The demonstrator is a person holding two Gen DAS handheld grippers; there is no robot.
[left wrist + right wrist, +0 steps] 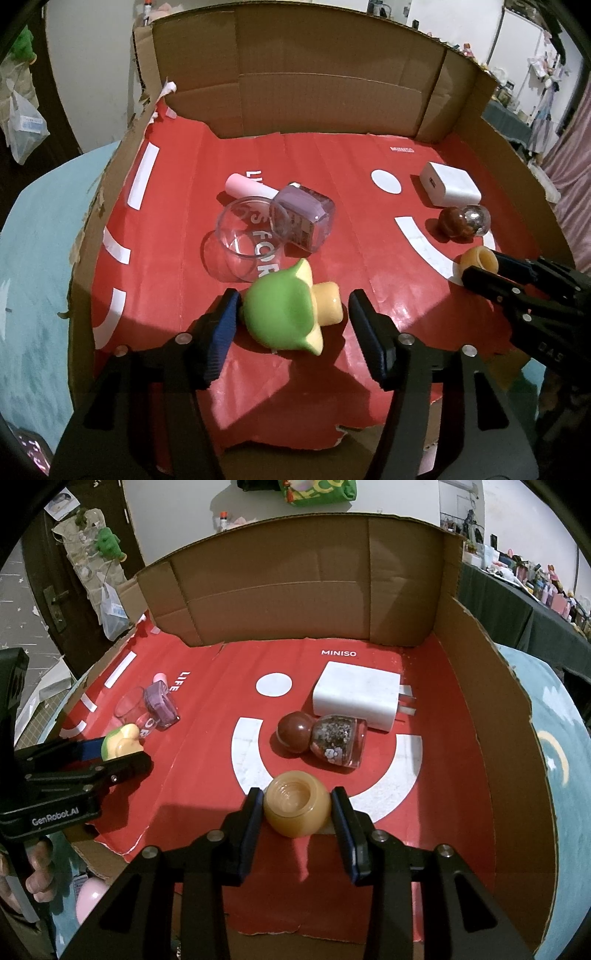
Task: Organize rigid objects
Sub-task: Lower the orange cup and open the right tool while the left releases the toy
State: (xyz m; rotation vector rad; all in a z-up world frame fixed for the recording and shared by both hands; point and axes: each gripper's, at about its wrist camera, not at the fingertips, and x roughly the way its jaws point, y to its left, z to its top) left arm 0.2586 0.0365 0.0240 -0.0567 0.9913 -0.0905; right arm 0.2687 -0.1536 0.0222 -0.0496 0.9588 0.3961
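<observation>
We are working inside a shallow cardboard box (332, 74), its corrugated brown walls standing round a glossy, creased red paper liner (184, 166) printed with white arcs and letters. Sorting looks to us partly done: near the right wall sit a smooth white charger block (356, 698) and, touching it, a clear glitter-filled bottle with a round brown cap (321, 738); toward the left lie a clear plastic cup (245, 240) on its side, a lilac square bottle (303, 216) leaning against it, and a pale pink tube (247, 186) behind. Two pieces are in play and not yet placed.

Our left hand-held gripper (291, 332) stands about half open around the matte green toy with a yellow stub (284, 314), which lies on the liner; the left pad touches it, the right pad is clear, so we judge it not gripped. Our right hand-held gripper (297, 819) is closed narrowly on the waxy amber round pot (297, 803), hollow mouth facing away, low over the liner's front.
</observation>
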